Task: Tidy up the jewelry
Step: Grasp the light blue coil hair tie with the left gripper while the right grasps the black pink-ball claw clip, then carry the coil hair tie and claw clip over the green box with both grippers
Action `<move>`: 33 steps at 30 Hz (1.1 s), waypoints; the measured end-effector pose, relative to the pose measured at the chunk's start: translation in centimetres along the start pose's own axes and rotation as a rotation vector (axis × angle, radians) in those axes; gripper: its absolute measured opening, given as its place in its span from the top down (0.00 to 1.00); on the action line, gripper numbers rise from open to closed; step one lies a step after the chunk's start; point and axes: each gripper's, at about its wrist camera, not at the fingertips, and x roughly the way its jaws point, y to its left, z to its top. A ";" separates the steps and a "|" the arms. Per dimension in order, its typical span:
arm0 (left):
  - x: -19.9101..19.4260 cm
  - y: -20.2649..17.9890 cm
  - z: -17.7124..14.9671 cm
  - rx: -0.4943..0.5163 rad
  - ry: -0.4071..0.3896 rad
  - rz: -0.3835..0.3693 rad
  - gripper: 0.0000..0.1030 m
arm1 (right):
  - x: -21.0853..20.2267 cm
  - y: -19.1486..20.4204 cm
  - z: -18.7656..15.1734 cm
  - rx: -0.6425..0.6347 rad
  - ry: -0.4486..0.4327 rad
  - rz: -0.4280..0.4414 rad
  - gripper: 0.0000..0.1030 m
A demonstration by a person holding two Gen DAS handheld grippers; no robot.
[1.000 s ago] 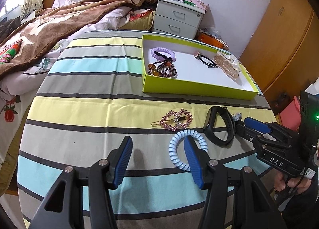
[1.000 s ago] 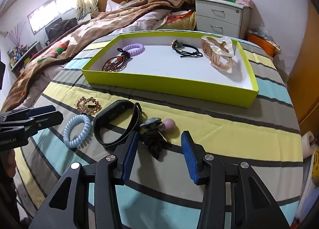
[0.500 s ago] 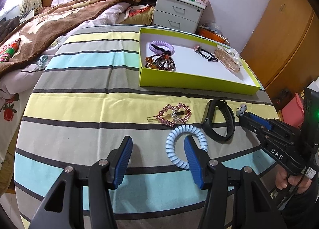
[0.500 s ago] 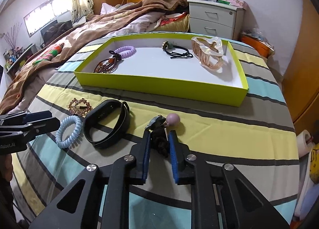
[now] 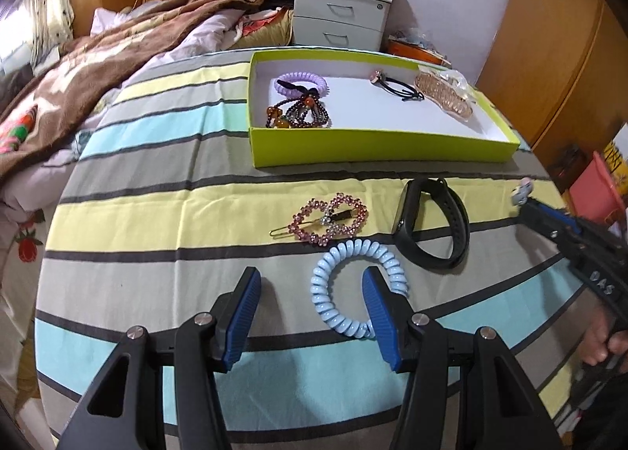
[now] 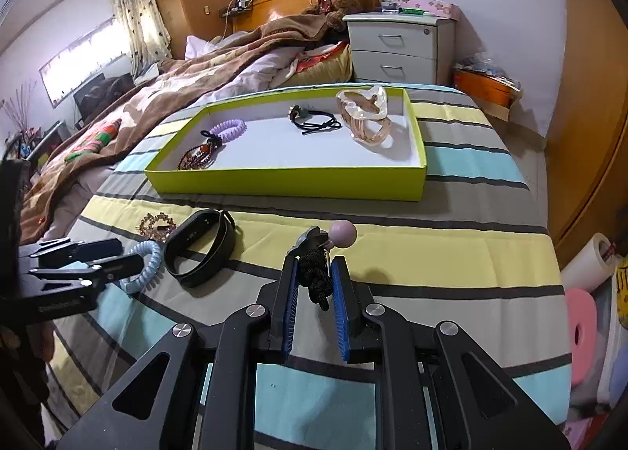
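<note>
My right gripper [image 6: 314,273] is shut on a black hair tie with a pink ball [image 6: 342,235] and holds it above the striped cloth; the gripper also shows in the left wrist view [image 5: 528,201]. My left gripper [image 5: 312,293] is open, its right finger inside a light-blue spiral hair tie [image 5: 359,285] lying on the cloth. A pink rhinestone hair clip [image 5: 327,218] and a black wristband [image 5: 431,226] lie beyond it. The lime-green tray [image 5: 373,148] holds a purple spiral tie [image 5: 300,81], beaded bracelets [image 5: 298,114], a black hair tie [image 5: 396,87] and a peach hair claw [image 5: 443,95].
The striped cloth [image 5: 157,214] covers a round table. A bed with a brown blanket [image 5: 98,57] lies to the left. A grey nightstand [image 5: 341,16] stands behind, wooden wardrobes [image 5: 549,38] to the right. A pink bin [image 5: 596,191] sits on the floor at right.
My right gripper closed on the black hair tie with the pink ball and lifted it off the cloth. My left gripper stayed open and moved slightly forward around the blue spiral tie.
</note>
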 end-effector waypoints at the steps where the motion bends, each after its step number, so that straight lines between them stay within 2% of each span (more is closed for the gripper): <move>1: 0.1 -0.2 0.0 0.011 -0.002 0.008 0.46 | -0.1 0.0 0.0 0.001 -0.003 -0.001 0.83; 4: 0.3 -0.6 0.2 0.037 -0.003 0.039 0.46 | -0.3 0.0 0.0 0.005 -0.009 0.003 0.83; 7: 0.4 -0.7 0.3 0.046 -0.010 0.060 0.50 | -0.4 0.2 -0.1 0.003 -0.012 0.005 0.83; 11: 0.3 -0.5 0.4 0.041 -0.020 0.062 0.70 | -0.5 0.2 -0.2 0.006 -0.013 0.005 0.83; 14: 0.3 -0.6 0.3 0.057 -0.024 0.057 0.82 | -0.5 0.2 -0.2 0.002 -0.011 0.004 0.83; 17: 0.2 -0.8 0.2 0.062 -0.025 0.049 0.88 | -0.5 0.4 -0.2 -0.001 -0.007 0.001 0.83; 33: -1.3 -0.4 0.2 0.028 -0.060 0.005 0.90 | -0.9 1.1 0.1 -0.009 -0.023 -0.006 0.83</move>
